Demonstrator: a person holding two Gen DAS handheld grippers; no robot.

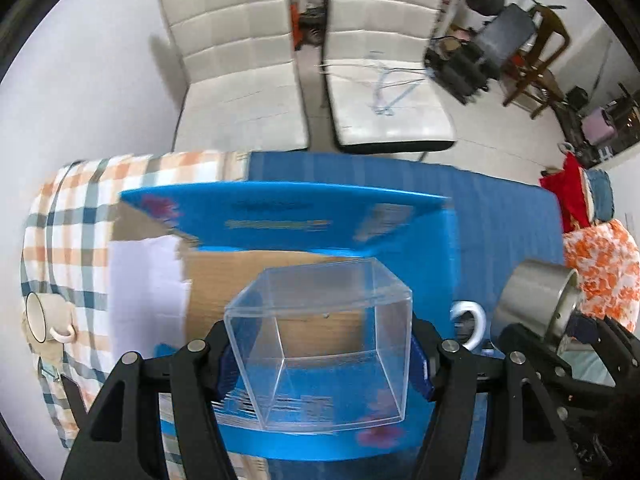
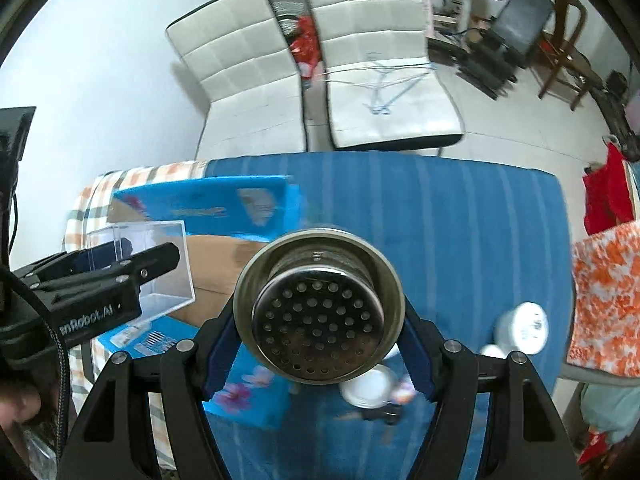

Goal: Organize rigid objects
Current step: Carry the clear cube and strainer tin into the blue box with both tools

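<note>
In the left wrist view, the left hand-held gripper (image 1: 320, 344) is closed on a clear plastic box (image 1: 320, 344), held at the lower centre of the frame. The open cardboard box (image 1: 248, 276) with blue flaps lies directly behind and under it, so I judge the coming move is short, forward and down. The right hand-held gripper (image 1: 560, 344) is at the lower right.

In the right wrist view, the right hand-held gripper (image 2: 320, 320) grips a steel strainer cup (image 2: 320, 308), its perforated end facing the camera and its long axis pointing forward. The cardboard box (image 2: 216, 256) lies to the left of it on the blue surface (image 2: 460, 220); the left one is nearer.
</note>
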